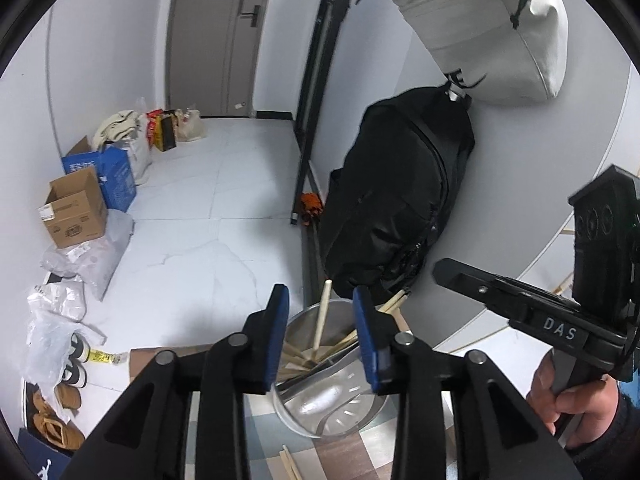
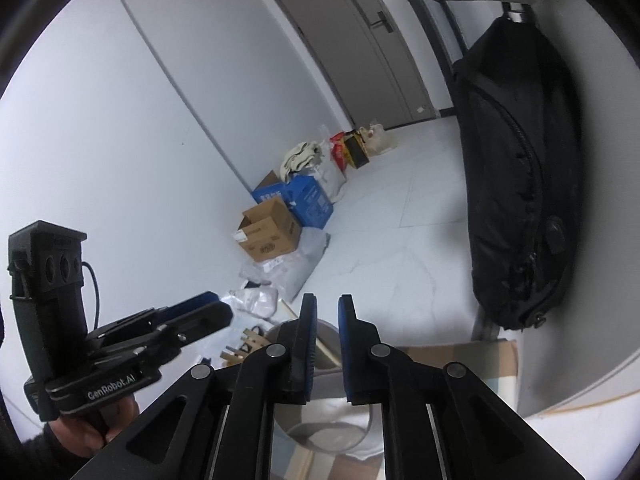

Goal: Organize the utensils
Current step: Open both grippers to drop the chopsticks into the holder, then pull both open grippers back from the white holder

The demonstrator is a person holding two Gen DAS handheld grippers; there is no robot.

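— How are the tools posed?

— The left tool (image 1: 320, 332) is held over the metal pot (image 1: 332, 404), pointing forward and down, its blue pads (image 1: 278, 340) spread wide with nothing between them. The right tool (image 2: 325, 350) points the same way beside it, pads a narrow gap apart, gripping nothing.

— And the utensils?

— Wooden chopsticks (image 1: 322, 320) and a slotted metal spatula (image 1: 340, 396) stand in the pot just ahead of the left tool. Loose chopsticks (image 1: 290, 462) lie on the table beneath it.

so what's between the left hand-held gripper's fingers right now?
Nothing gripped. Left wrist view: left hand-held gripper is open, and the metal bowl holding chopsticks shows through the gap.
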